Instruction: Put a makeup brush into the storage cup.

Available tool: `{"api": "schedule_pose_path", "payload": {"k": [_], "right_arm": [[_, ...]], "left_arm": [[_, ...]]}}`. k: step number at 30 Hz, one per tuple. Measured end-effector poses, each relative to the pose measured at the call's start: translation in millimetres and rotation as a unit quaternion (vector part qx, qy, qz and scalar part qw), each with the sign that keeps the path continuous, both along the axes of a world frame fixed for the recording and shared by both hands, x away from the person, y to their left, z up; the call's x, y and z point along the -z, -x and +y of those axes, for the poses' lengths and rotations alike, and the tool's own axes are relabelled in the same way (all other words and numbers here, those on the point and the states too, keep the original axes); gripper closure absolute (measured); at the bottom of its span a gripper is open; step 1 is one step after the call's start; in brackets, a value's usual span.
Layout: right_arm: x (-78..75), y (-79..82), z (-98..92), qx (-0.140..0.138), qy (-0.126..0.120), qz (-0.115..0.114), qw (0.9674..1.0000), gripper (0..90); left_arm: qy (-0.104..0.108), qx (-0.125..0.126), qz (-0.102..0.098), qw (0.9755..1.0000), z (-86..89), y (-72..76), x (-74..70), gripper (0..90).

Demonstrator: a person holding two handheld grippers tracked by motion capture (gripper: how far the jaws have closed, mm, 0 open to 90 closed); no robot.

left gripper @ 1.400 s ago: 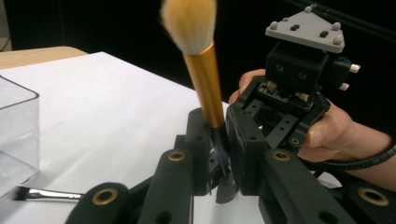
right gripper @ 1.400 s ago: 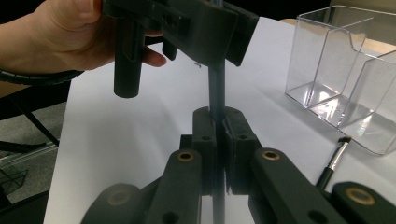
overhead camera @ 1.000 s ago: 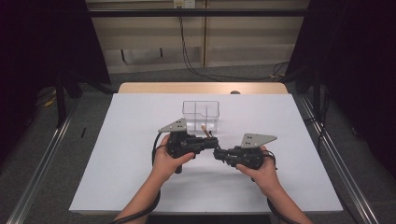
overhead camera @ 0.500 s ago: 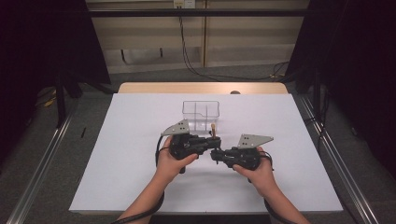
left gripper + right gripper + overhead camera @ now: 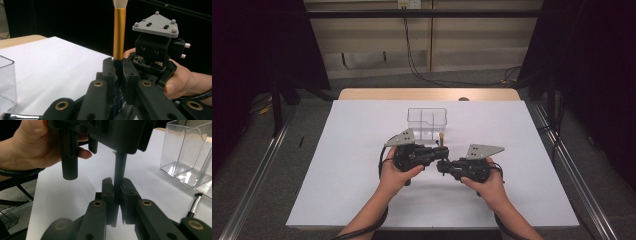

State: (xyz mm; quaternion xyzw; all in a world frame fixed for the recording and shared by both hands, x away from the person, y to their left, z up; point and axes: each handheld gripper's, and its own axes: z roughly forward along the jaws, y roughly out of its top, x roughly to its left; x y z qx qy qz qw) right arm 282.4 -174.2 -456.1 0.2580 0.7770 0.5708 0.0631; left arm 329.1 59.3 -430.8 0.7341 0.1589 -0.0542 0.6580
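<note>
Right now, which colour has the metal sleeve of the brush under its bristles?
The sleeve is shiny gold, clearest in the left gripper view; the handle below it is dark.

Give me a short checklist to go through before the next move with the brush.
1. Left tool shut on the makeup brush: ok.
2. Right tool shut on the same brush's dark handle: ok.
3. Brush stands upright, bristles on top: ok.
4. Clear plastic organizer upright on the white table cover, just beyond the hands: ok.
5. Second small brush lies beside the organizer, apart from both tools: ok.
6. Which compartment is free: cannot tell.
</note>
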Motion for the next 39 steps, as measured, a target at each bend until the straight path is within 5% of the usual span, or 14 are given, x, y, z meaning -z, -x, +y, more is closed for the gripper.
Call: {"api": "schedule_pose_path", "payload": {"k": [4, 11, 15, 23, 30, 39], "right_arm": [[-0.6, 1.4, -1.0, 0.004, 0.004, -0.004, 1.0, 75.7], [-3.5, 2.7, -10.1, 0.02, 0.005, -0.007, 0.9998, 47.9], [-5.2, 3.0, -16.9, 0.026, 0.005, -0.02, 0.9995, 39.9], [-8.2, 4.0, -24.0, 0.02, 0.013, -0.011, 0.9997, 15.4], [-2.6, 3.5, -28.1, 0.015, 0.045, -0.004, 0.9988, 3.8], [-5.5, 6.6, -49.4, 0.03, 0.028, -0.016, 0.999, 1.5]], "left_arm": [[0.006, -0.004, -0.007, 1.0, 2.0, 0.1, -3.0, 83.3], [0.009, -0.013, -0.015, 0.9998, 9.3, -0.8, -8.3, 83.3], [0.007, -0.01, -0.018, 0.9998, 9.7, 0.2, -9.4, 83.3], [0.006, -0.017, -0.025, 0.9995, 12.9, 0.4, -11.8, 83.3], [0.005, -0.023, -0.031, 0.9992, 17.5, -0.3, -14.0, 83.3], [0.006, -0.03, -0.035, 0.9989, 21.7, -1.6, -15.2, 83.3]]}}
